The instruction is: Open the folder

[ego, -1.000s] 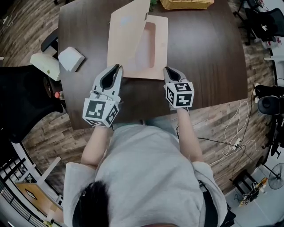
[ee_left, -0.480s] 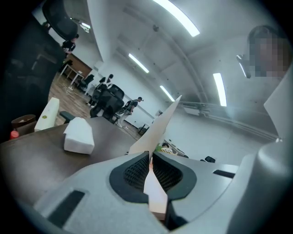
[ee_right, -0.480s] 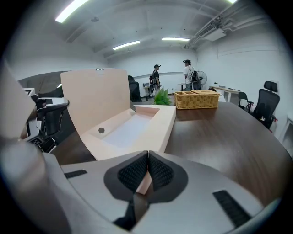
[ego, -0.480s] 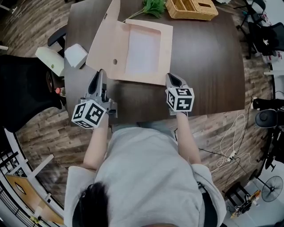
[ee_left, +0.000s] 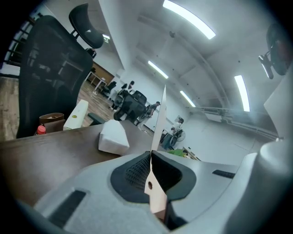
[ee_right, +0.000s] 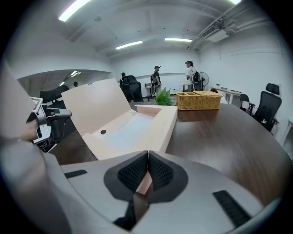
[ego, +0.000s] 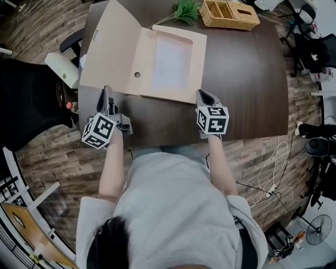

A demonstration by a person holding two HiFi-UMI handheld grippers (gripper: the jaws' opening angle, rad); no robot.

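Note:
A pale peach box folder (ego: 173,63) lies open on the dark wooden table (ego: 247,79). Its cover (ego: 113,52) slants up and out to the left, with a small round hole near the spine. My left gripper (ego: 106,90) is at the cover's near corner. In the left gripper view the cover's thin edge (ee_left: 159,123) stands between the pads, and the jaws (ee_left: 151,157) are closing on it. My right gripper (ego: 201,93) is shut on the near right corner of the folder's base (ee_right: 132,128), as the right gripper view (ee_right: 148,157) shows.
A wicker basket (ego: 230,13) and a green sprig (ego: 184,9) sit at the table's far edge. A white box (ee_left: 114,137) lies left of the cover. A black office chair (ego: 26,100) stands off the table's left side.
The cover has swung from nearly upright over the base to wide open on the left. My left gripper went left with it and rolled. The right gripper stayed put.

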